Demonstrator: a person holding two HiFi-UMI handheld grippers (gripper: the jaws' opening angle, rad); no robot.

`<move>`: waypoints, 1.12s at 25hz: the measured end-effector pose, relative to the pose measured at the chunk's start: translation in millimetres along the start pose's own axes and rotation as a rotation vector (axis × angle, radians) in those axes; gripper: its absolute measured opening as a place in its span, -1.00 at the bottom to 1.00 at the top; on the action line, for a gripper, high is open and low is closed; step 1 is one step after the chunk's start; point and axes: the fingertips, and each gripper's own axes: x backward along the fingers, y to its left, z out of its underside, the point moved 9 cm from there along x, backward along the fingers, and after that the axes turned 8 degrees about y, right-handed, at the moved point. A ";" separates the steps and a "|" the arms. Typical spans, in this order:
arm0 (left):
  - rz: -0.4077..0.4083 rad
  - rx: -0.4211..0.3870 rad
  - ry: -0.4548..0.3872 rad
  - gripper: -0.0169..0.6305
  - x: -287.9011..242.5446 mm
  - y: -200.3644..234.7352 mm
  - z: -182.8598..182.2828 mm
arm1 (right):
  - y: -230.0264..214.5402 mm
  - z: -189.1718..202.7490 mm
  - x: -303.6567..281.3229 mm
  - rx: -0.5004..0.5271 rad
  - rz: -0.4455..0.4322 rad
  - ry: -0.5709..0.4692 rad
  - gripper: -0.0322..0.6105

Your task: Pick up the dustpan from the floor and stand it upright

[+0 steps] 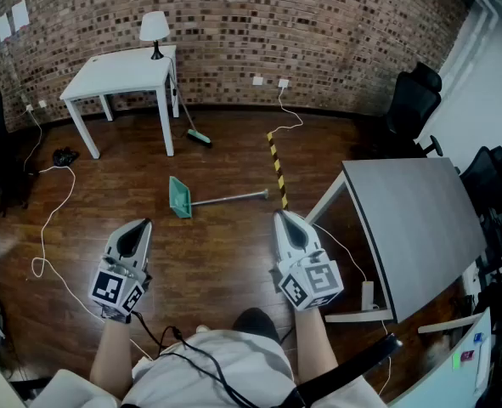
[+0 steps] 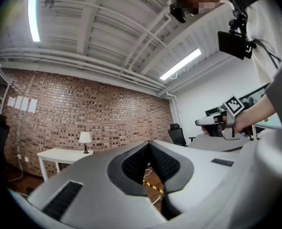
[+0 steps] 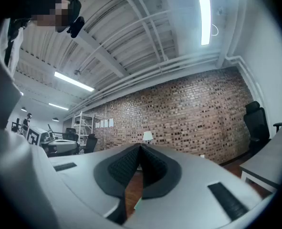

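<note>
A green dustpan [image 1: 180, 197] lies on its side on the wooden floor, its grey handle [image 1: 230, 199] stretching to the right. Both grippers are held level in front of me, well short of it. My left gripper [image 1: 138, 226] is shut and holds nothing; its tips meet in the left gripper view [image 2: 149, 144]. My right gripper [image 1: 284, 218] is also shut and empty, its tips closed in the right gripper view [image 3: 140, 147]. A sliver of the green dustpan [image 3: 137, 203] shows below the right jaws.
A white table [image 1: 123, 70] with a lamp [image 1: 155, 31] stands at the brick wall, a broom [image 1: 191, 121] leaning beside it. A grey desk [image 1: 420, 228] is at right, office chairs [image 1: 414, 100] behind it. Yellow-black tape [image 1: 276, 167] and cables [image 1: 51, 219] cross the floor.
</note>
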 end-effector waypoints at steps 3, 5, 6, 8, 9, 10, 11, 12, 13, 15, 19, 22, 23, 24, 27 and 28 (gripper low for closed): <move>-0.011 -0.019 0.000 -0.92 -8.8 13.0 -4.2 | 2.4 -1.4 -14.1 0.024 -0.010 0.009 -0.94; -0.008 -0.037 0.004 -0.92 -16.6 18.6 -4.3 | -0.3 -2.5 -24.1 0.023 -0.016 0.008 -0.94; -0.006 -0.043 0.008 -0.92 -21.5 20.6 -3.2 | -3.1 -2.7 -29.3 0.022 -0.017 0.007 -0.94; -0.003 -0.052 0.016 -0.92 -34.2 23.7 0.6 | -11.0 -1.5 -40.6 0.032 -0.020 0.006 -0.94; 0.001 -0.056 0.021 -0.92 -42.1 25.1 3.0 | -16.0 0.2 -47.0 0.040 -0.023 0.010 -0.94; 0.005 -0.061 0.029 -0.92 -51.0 26.3 5.5 | -21.8 2.9 -53.9 0.047 -0.025 0.016 -0.94; 0.010 -0.064 0.038 -0.92 -61.0 27.7 7.9 | -28.8 6.3 -61.6 0.049 -0.027 0.024 -0.94; 0.014 -0.067 0.048 -0.92 -72.8 29.4 10.0 | -37.5 10.0 -70.4 0.045 -0.029 0.031 -0.94; 0.017 -0.070 0.057 -0.92 -87.1 31.6 11.8 | -48.6 13.3 -80.8 0.037 -0.030 0.035 -0.94; 0.019 -0.080 0.071 -0.92 -123.3 37.7 13.3 | -76.5 17.1 -106.8 0.018 -0.035 0.037 -0.94; 0.007 -0.091 0.066 -0.92 -204.8 56.9 5.9 | -139.5 12.6 -170.1 0.030 -0.042 0.036 -0.94; -0.041 -0.056 0.034 -0.92 -267.2 74.0 -7.5 | -189.8 -10.2 -219.2 0.122 -0.044 0.022 -0.94; -0.060 -0.048 0.025 -0.92 -287.3 78.3 -12.3 | -206.7 -19.5 -232.9 0.163 -0.044 0.015 -0.94; -0.077 -0.050 0.023 -0.92 -305.2 81.8 -16.3 | -222.6 -28.5 -244.5 0.198 -0.044 0.006 -0.94; -0.126 -0.083 0.029 -0.92 -345.6 95.1 -26.3 | -259.8 -52.6 -273.3 0.240 -0.050 -0.051 -0.94; -0.140 -0.091 0.026 -0.92 -356.6 101.5 -29.5 | -269.1 -58.9 -283.9 0.244 -0.045 -0.065 -0.94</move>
